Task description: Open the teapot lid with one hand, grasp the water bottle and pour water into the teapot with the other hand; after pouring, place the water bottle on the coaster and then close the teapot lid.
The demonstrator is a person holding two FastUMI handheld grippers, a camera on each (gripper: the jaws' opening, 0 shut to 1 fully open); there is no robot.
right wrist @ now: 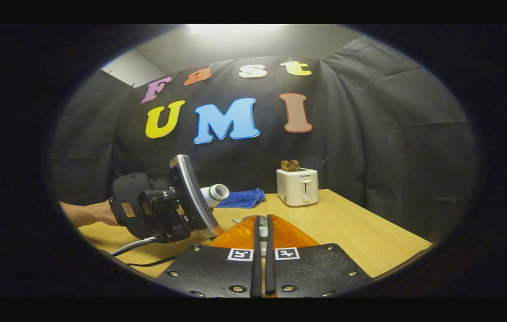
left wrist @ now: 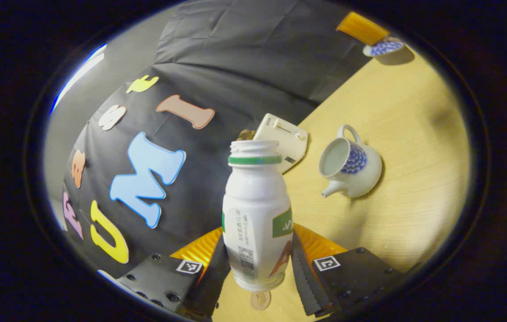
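The booth's black cloth wall backs a pale wooden table [left wrist: 410, 134], on which a white toaster [right wrist: 297, 186] and a blue cloth [right wrist: 241, 198] sit toward the back. The left gripper [left wrist: 258, 264] has both fingers pressed on the lower body of the white water bottle [left wrist: 257, 214], capless and lifted off the table. In the right gripper view the bottle's neck leans toward the cloth, its long axis well off upright. The teapot [left wrist: 351, 164] stands open near it, mouth up and spout toward the bottle. The right gripper [right wrist: 262, 250] is nearly closed on a small pale piece, probably the lid's knob; the lid [left wrist: 384, 47] is held clear. To pour well, bring the bottle's mouth over the teapot opening before tipping further, and tip slowly.
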